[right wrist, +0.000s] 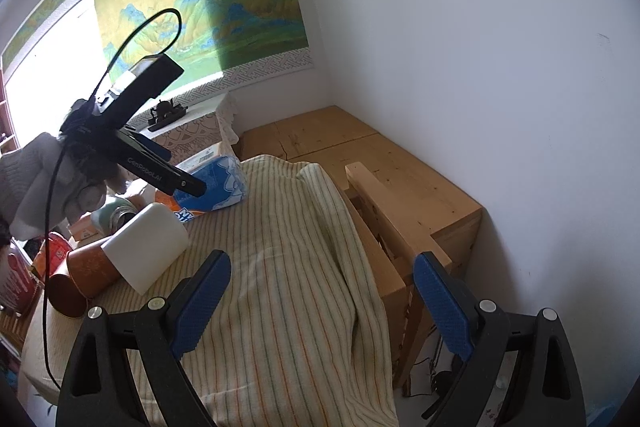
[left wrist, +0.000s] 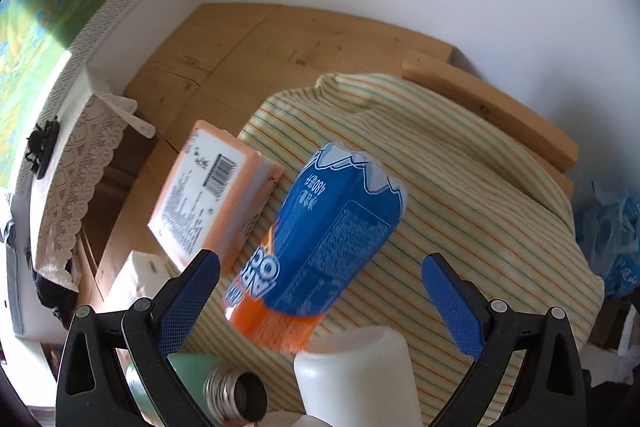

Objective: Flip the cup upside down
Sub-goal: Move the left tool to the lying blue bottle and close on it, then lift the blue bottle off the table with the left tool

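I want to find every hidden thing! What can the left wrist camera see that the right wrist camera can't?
Only the left wrist view shows the barcode on the orange box. Only the right wrist view shows the brown cup lying on its side, and the left gripper from outside. Both show the blue packet, the white container and the striped cloth.

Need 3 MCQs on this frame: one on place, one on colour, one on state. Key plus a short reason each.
1. What does the white cup lie on?
A. striped cloth
B. bare wood
C. floor

2. Colour of the cup next to the white one?
A. green
B. brown
C. black

3. Right hand-held gripper is:
A. shut on the cup
B. open, holding nothing
C. shut on the cloth

Key: 1 A, it lies on its side on the stripes; 2 B, the brown cup lies against it; 3 B, its jaws are spread wide over the cloth.
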`<state>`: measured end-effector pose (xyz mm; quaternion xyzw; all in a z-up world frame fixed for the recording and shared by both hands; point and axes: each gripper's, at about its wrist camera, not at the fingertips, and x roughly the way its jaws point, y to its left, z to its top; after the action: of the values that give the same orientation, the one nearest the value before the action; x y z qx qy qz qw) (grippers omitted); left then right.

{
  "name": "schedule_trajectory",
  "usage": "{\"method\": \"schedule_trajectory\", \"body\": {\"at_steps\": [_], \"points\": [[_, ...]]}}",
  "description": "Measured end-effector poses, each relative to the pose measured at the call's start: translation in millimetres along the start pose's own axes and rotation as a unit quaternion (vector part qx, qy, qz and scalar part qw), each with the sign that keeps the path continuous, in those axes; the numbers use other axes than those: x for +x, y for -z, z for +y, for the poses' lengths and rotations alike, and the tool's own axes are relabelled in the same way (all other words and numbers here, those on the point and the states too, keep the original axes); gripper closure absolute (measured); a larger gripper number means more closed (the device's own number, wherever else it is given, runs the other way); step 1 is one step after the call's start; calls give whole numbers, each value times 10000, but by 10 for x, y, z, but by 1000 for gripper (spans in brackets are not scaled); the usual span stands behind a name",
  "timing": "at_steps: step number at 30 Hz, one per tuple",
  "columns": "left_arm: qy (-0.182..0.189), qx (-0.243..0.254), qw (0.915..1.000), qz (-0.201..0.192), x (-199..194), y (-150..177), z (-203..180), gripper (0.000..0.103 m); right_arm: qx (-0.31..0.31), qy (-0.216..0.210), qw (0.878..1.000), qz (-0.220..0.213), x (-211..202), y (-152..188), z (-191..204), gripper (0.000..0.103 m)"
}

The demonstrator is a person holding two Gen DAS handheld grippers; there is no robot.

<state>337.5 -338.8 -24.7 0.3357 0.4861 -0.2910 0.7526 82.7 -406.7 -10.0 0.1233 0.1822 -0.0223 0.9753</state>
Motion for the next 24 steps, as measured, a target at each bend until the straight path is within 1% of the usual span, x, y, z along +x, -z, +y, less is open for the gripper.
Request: {"method": "schedule_trajectory", "body": {"at_steps": [5, 8, 10, 15, 19, 24], "points": [[65, 128, 9997, 189, 240, -96, -24, 1, 49, 0, 10000, 34, 30, -1, -14, 13], [83, 195, 9996, 207, 331, -125, -33, 4, 63, -15, 10000, 17, 31, -3, -32, 13], [94, 178, 9995, 242, 380, -138, -22, 9, 60, -19, 10000, 12, 36, -11, -40, 13], [108, 205, 9993, 299, 434, -170, -34, 18, 142, -41, 9999, 32, 32, -3, -72, 13], [60, 282, 9993, 225, 418, -199, -74, 21, 206, -4, 9998, 39, 23, 8, -99, 13], [-81, 425, 9990, -86, 249, -240, -143, 22, 222, 26, 9997, 36, 5, 21, -104, 13]]}}
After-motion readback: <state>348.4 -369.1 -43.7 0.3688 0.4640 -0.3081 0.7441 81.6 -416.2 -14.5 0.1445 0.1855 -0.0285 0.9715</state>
